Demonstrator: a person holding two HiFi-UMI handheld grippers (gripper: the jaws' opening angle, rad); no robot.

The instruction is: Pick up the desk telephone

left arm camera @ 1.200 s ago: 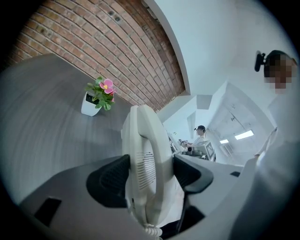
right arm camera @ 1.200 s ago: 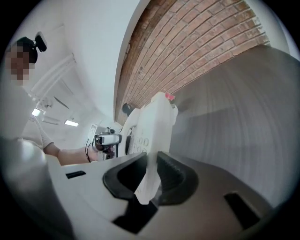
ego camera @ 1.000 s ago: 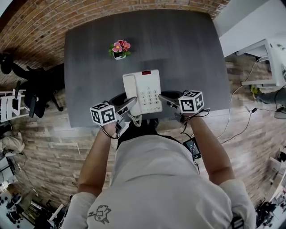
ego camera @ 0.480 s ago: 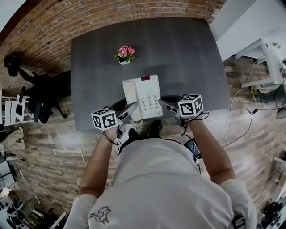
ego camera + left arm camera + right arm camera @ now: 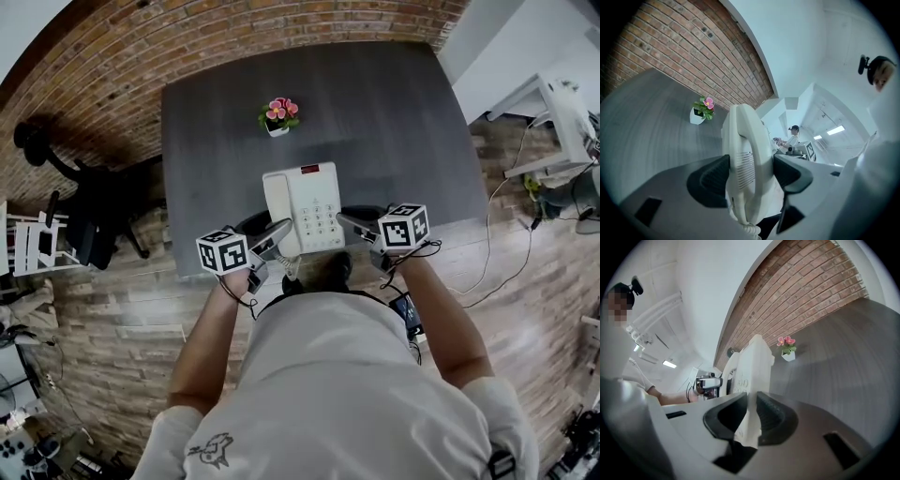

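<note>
The white desk telephone [image 5: 307, 204] with a keypad and a red display hangs lifted over the near edge of the dark grey table [image 5: 375, 112]. My left gripper [image 5: 278, 236] is shut on its handset side [image 5: 746, 164], the pads pressing both flanks of the receiver, with the coiled cord below. My right gripper [image 5: 349, 223] is shut on the thin right edge of the phone's body [image 5: 751, 380]. In the right gripper view the left gripper [image 5: 708, 383] shows beyond the phone.
A small white pot of pink flowers [image 5: 278, 115] stands on the table behind the phone. A brick wall [image 5: 141, 37] runs along the table's far side. A black chair [image 5: 84, 211] stands at the left, a white desk [image 5: 553, 112] and cables at the right.
Both grippers have drawn the phone toward me and up off the table; it now overhangs the near edge.
</note>
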